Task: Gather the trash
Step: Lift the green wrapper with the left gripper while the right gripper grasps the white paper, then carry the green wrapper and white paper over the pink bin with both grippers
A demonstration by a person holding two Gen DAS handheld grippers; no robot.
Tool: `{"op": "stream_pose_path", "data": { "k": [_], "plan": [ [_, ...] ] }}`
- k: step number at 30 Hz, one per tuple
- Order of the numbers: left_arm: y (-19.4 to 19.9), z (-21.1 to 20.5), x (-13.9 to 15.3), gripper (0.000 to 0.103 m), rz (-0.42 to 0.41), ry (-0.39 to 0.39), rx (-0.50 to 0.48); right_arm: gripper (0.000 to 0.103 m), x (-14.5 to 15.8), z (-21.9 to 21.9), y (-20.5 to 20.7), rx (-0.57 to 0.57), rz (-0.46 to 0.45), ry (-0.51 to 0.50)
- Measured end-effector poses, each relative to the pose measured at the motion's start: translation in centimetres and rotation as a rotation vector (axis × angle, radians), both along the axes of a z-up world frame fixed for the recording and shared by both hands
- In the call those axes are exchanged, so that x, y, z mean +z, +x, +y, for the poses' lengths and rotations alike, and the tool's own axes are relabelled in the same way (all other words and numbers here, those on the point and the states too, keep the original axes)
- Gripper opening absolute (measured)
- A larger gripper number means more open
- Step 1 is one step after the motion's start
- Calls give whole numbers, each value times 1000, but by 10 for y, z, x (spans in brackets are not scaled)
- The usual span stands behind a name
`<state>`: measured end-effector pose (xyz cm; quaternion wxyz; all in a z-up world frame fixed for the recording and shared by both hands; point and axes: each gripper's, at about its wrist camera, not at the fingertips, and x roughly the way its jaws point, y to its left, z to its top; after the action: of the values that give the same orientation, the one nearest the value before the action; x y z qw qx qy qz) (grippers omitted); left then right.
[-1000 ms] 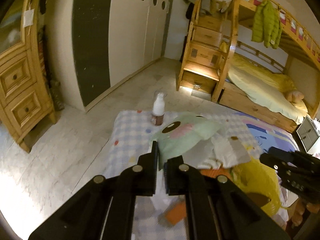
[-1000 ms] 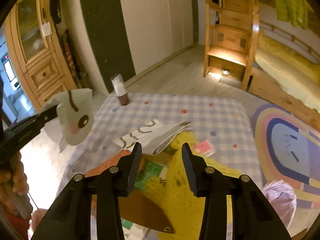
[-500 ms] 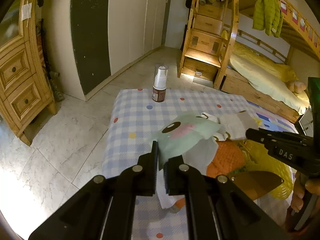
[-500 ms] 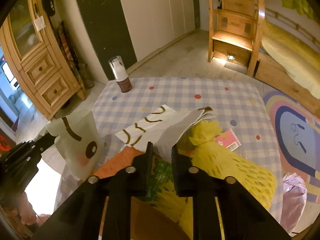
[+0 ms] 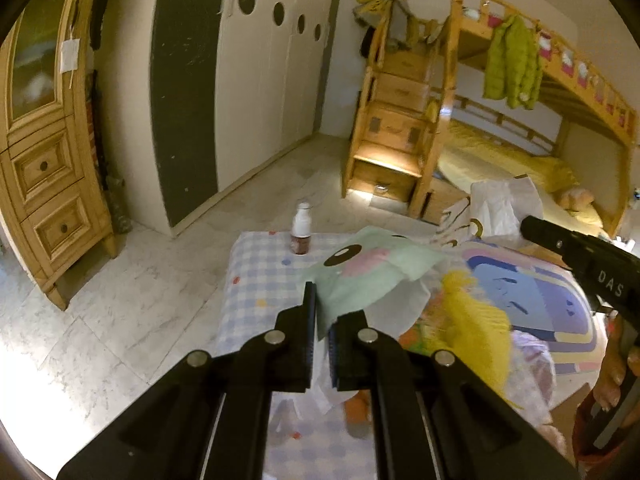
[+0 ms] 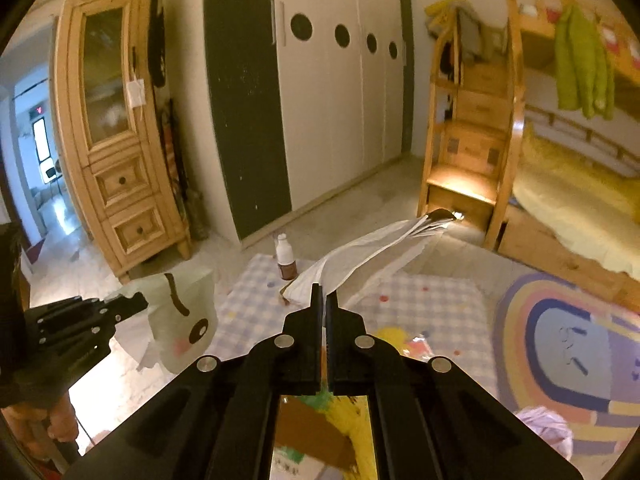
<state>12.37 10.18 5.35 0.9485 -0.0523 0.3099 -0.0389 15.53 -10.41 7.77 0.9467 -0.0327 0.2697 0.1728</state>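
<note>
My left gripper (image 5: 322,308) is shut on a pale green paper wrapper with a cartoon face (image 5: 368,272), held above the checked table. The same wrapper hangs from it in the right wrist view (image 6: 184,320). My right gripper (image 6: 324,300) is shut on a white paper bag with brown curls (image 6: 372,252), lifted off the table; it also shows in the left wrist view (image 5: 496,208). A yellow mesh bag (image 5: 476,316) and an orange packet (image 5: 412,336) lie on the table below.
A small white-and-brown bottle (image 5: 301,232) stands at the far edge of the checked tablecloth (image 5: 256,280). A wooden cabinet (image 5: 44,168) stands left, a bunk bed with stairs (image 5: 400,136) behind, a coloured rug (image 6: 568,344) right. A pink bag (image 6: 544,428) lies on the floor.
My right gripper closed on the white paper bag and lifted it off the table. My left gripper rose with the green wrapper still in it.
</note>
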Motion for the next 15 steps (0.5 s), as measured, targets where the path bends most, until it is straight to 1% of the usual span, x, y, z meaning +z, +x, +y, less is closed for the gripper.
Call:
{"op": "stream_pose_path", "data": {
  "k": [3,8,11,15],
  "plan": [
    [-18,-17,5,3,-11,-11,-48,1,2,-17,-24,-16,-8,0],
    [-45,-51,-2,3,-2,-36,-147,1,-12,-47,-56,-55,9,21],
    [-57,-76,-6,3,0,-29,-211,1,-18,-73,-75,-100,18,40],
    [-63,-110,-9,3,3,-13,-286,1,-25,-114,-97,-198,15,45]
  ]
}}
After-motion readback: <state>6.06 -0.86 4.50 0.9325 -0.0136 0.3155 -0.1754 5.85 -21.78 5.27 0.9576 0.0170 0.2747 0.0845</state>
